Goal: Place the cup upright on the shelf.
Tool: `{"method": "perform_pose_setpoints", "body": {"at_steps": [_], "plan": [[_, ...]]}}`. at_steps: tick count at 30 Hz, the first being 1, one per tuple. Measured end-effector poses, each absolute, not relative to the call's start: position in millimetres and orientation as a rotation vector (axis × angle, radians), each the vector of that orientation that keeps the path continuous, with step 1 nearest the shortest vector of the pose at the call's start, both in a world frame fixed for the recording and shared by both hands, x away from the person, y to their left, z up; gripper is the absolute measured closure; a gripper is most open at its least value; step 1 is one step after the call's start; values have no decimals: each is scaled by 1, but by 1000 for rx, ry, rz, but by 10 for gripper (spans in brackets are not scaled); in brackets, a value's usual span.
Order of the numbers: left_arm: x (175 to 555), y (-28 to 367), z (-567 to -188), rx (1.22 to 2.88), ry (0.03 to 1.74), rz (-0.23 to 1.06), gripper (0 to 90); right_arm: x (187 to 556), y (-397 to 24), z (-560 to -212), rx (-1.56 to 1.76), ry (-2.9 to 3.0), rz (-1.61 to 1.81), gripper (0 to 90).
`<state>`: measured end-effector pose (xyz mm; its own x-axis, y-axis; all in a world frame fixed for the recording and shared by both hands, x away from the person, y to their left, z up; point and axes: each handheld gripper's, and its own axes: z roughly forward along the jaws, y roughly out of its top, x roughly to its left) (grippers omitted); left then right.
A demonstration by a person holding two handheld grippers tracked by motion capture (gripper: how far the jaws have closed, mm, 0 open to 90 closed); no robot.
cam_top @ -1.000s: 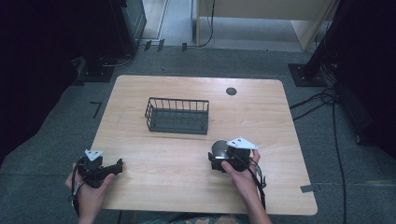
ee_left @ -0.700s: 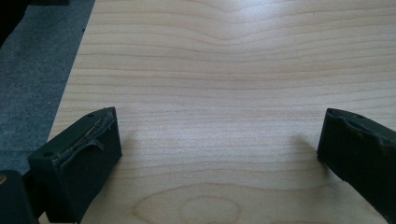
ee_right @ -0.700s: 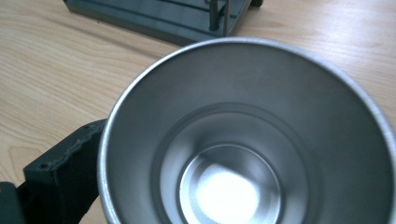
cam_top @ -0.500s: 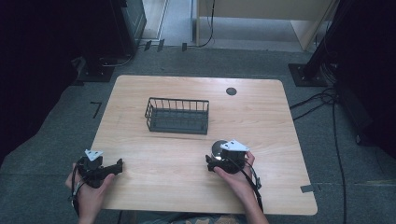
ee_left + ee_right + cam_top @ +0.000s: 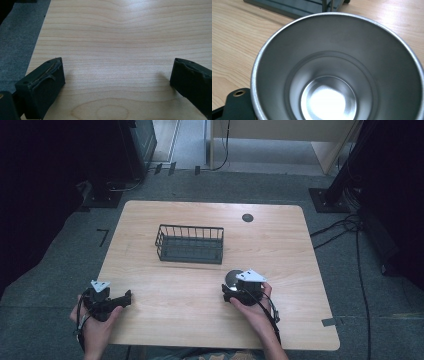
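Note:
A shiny metal cup [image 5: 232, 278] sits low over the wooden table [image 5: 285, 245] at the front right, and my right gripper [image 5: 231, 288] is shut on it. In the right gripper view the cup [image 5: 337, 75] has its open mouth turned toward the camera, showing an empty inside; one black finger [image 5: 237, 105] pokes out under its rim at the lower left. My left gripper [image 5: 125, 297] rests near the front left edge, held in a hand. Its jaws stand wide open with bare wood between them [image 5: 117, 80].
A dark wire basket [image 5: 190, 244] stands empty in the middle of the table, just beyond the cup [image 5: 294, 6]. A small dark round grommet [image 5: 247, 217] lies at the back. Grey carpet and cables [image 5: 350, 227] surround the table.
My right gripper has shifted slightly left and toward the person, carrying the cup with it. The left gripper has stayed put.

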<state>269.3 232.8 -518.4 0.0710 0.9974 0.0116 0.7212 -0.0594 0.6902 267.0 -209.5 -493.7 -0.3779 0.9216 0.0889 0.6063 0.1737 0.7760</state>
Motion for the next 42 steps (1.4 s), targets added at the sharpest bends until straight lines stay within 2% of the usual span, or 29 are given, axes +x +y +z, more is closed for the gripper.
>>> {"method": "perform_pose_setpoints", "body": {"at_steps": [24,42], "plan": [[269,233,-518,1836,1702,694,0,285,-190,-452,1372,2043,1130,175],[269,233,-518,1832,1704,694,0,317,-168,-403,1298,1986,1174,176]]}}
